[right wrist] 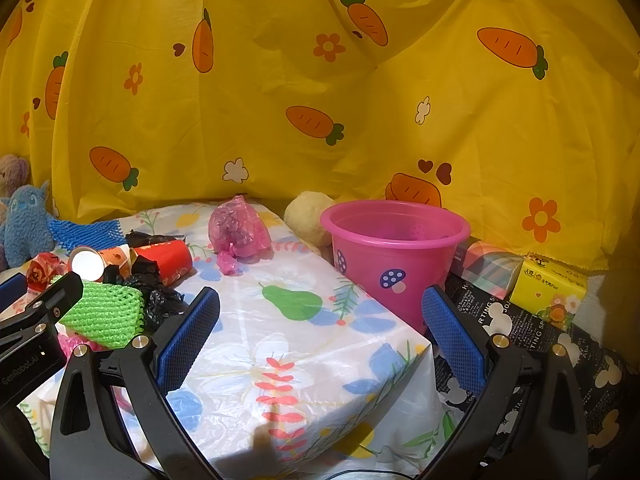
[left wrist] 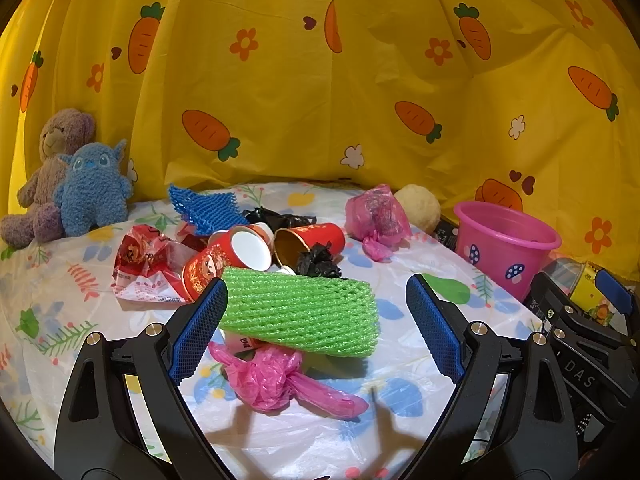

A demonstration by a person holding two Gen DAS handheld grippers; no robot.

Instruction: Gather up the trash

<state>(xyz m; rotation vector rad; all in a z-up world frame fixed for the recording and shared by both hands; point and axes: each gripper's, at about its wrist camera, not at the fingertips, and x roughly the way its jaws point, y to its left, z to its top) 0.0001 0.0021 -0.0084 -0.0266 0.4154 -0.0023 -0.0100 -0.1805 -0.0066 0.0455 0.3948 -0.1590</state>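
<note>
Between the wide-open, empty left tongs (left wrist: 316, 324) lies the green foam-mesh sleeve (left wrist: 300, 312), seemingly lined up for pickup; beside it, right tongs (right wrist: 320, 336) gape empty toward the pink plastic bucket (right wrist: 394, 256).

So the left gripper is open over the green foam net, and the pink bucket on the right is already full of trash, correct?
Not quite. The pink bucket looks empty in the right wrist view. The left gripper is indeed open over the green foam net.
</note>
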